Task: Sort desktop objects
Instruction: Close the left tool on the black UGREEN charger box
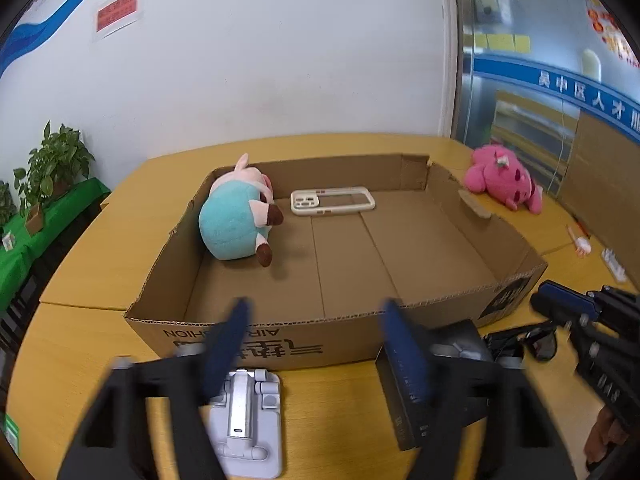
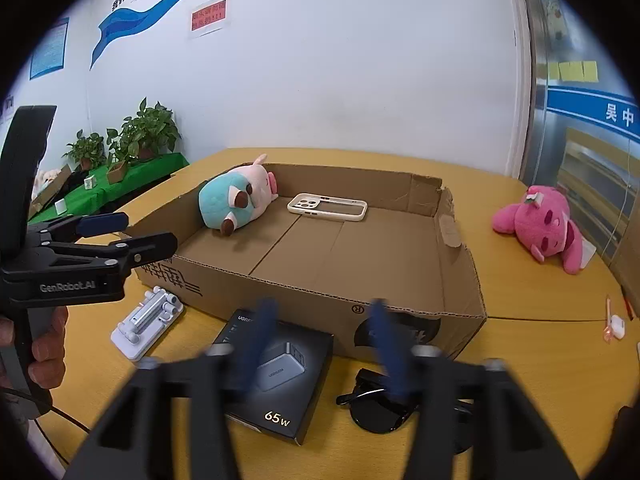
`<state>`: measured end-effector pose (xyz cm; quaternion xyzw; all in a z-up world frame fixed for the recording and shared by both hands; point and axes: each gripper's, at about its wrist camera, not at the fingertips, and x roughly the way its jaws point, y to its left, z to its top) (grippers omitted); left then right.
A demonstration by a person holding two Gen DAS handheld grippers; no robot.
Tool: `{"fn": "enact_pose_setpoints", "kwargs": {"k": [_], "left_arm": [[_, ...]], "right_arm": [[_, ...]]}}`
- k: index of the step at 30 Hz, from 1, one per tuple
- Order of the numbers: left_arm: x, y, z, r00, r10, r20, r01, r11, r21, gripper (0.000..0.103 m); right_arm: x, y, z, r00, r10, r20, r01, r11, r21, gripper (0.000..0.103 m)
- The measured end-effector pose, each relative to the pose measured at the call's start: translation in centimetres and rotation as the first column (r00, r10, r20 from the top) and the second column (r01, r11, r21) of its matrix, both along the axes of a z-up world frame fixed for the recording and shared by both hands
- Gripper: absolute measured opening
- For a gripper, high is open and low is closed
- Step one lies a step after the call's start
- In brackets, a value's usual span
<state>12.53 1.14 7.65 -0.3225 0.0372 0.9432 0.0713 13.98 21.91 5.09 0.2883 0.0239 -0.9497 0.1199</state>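
A wooden table (image 2: pixel 520 288) is seen carrying a shallow cardboard box (image 2: pixel 280 280), open at the top. Inside the box, a teal-and-pink plush pig (image 2: pixel 234 198) is laid on its side in the far left corner, and a white phone case (image 2: pixel 327 207) lies flat just beside it. A pink plush toy (image 2: pixel 540 228) is slumped on the table, outside the box to the right. In front of the box a black charger box (image 2: pixel 280 376) (marked 65w) is set flat, with a white folding stand (image 2: pixel 146 326) to its left and black sunglasses (image 2: pixel 380 404) to its right. The left gripper (image 1: pixel 316 344) is held over the stand and charger box, jaws wide and holding nothing. The right gripper (image 2: pixel 324 348) hovers above charger box and sunglasses, jaws likewise wide and unladen.
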Motion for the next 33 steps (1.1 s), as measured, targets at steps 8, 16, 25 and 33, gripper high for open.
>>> {"fn": "enact_pose_setpoints", "kwargs": {"k": [8,16,25,33], "left_arm": [[-1.0,0.1,-1.9,0.992,-0.033,0.121,0.025,0.997,0.067,0.082],[-2.3,0.6,-3.7,0.973,-0.095,0.21,0.066,0.987,0.143,0.085],[-4.5,2.2,-7.9,0.917,-0.191,0.349,0.099,0.959,0.264,0.085],[-4.4,1.4,-9.3,0.88,-0.269,0.392,0.104,0.913,0.394,0.081]], "right_arm": [[-0.7,0.6,-1.0,0.998,0.004,0.057,-0.001,0.999,-0.043,0.073],[-0.6,0.8,-2.6,0.989,0.063,0.136,-0.053,0.996,-0.073,0.082],[-0.2,-2.0,-5.9,0.954,0.16,0.252,-0.155,0.987,-0.038,0.082],[-0.5,-2.6,-7.3,0.937,0.194,0.289,-0.171,0.98,-0.104,0.084]]}}
